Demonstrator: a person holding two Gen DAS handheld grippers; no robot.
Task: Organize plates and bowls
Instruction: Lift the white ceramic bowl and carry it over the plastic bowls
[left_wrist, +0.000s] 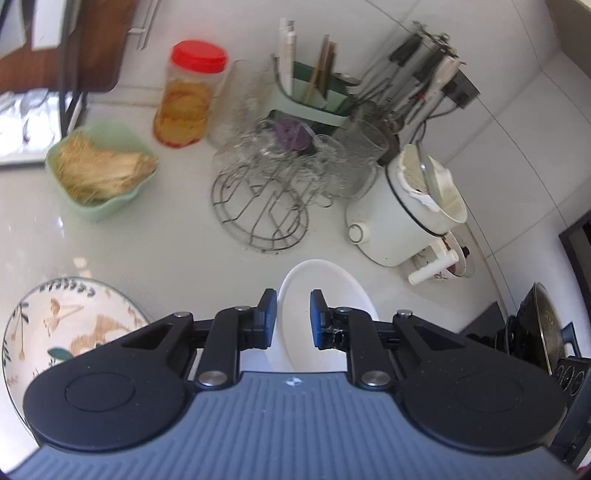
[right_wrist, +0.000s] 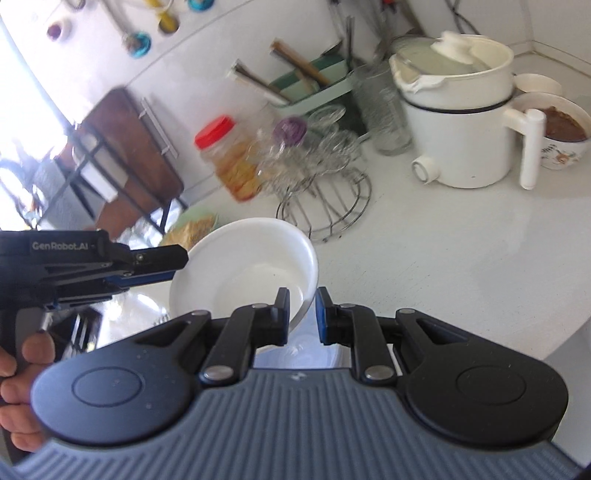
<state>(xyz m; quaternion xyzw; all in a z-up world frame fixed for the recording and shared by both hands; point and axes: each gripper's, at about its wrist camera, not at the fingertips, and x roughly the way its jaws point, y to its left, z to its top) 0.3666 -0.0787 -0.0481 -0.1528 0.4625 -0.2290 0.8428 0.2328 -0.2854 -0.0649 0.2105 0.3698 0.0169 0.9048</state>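
Both grippers clamp one white bowl (right_wrist: 243, 273) above the counter (right_wrist: 443, 258), the right gripper (right_wrist: 302, 314) pinching its near rim and the left gripper (right_wrist: 162, 267) its far rim, with a patterned plate (left_wrist: 66, 325) lying left and a wire rack (right_wrist: 325, 206) beyond.
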